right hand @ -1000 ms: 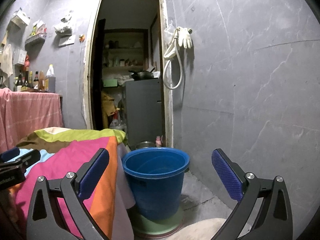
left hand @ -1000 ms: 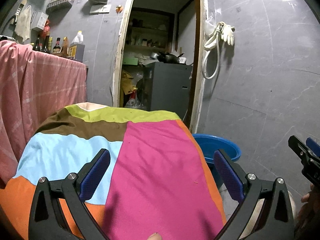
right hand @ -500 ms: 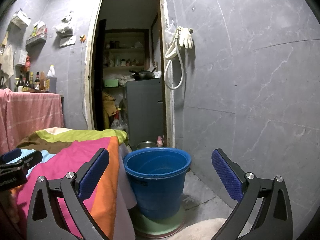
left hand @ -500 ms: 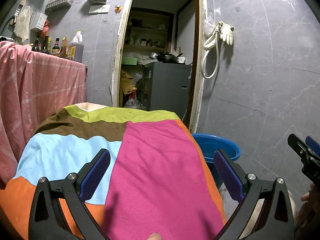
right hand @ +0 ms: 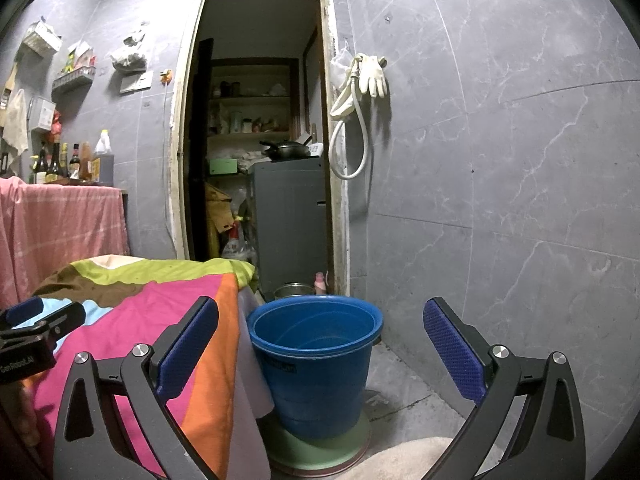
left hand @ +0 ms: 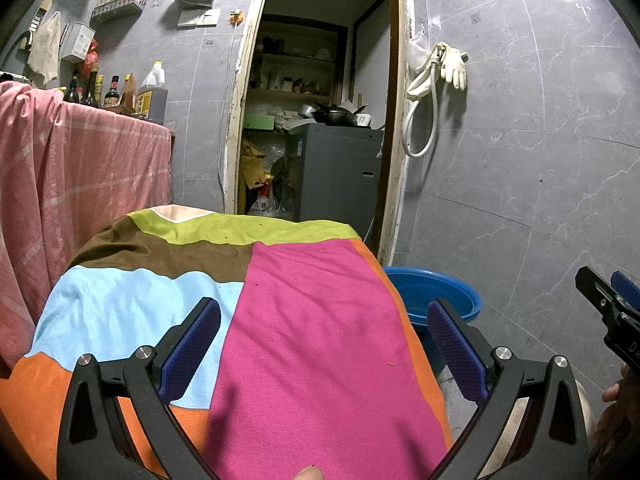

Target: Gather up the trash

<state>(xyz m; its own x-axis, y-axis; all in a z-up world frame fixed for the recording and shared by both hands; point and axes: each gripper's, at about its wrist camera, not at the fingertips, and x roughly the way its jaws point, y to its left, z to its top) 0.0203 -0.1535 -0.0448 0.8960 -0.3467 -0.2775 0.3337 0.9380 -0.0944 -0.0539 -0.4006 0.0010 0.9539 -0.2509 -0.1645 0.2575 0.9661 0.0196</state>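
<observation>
- The blue bucket (right hand: 314, 364), the only bin-like thing in view, stands on the floor just beside the table's right edge, on a round green base (right hand: 320, 448); what shows of its inside is bare blue wall. No loose trash shows in either view.
- Your right gripper (right hand: 320, 344) hangs above and in front of the bucket, its jaws spread wide with the bucket rim between them and nothing held.
- Your left gripper (left hand: 324, 344) is over the table on the other side of the bucket, jaws equally wide and empty, above the pink panel of the patchwork cloth (left hand: 312, 320).
- That cloth covers the table and drapes over its edge next to the bucket; only small dark specks lie on it.
- Behind the bucket, an open doorway (right hand: 256, 140) shows a grey cabinet (right hand: 290, 220) with a pan on top.
- On the wall above the bucket, a white glove (right hand: 372, 76) and a hose hang by the door frame.
- Far across the table from the bucket, bottles (left hand: 116, 92) stand on a pink-draped counter.
</observation>
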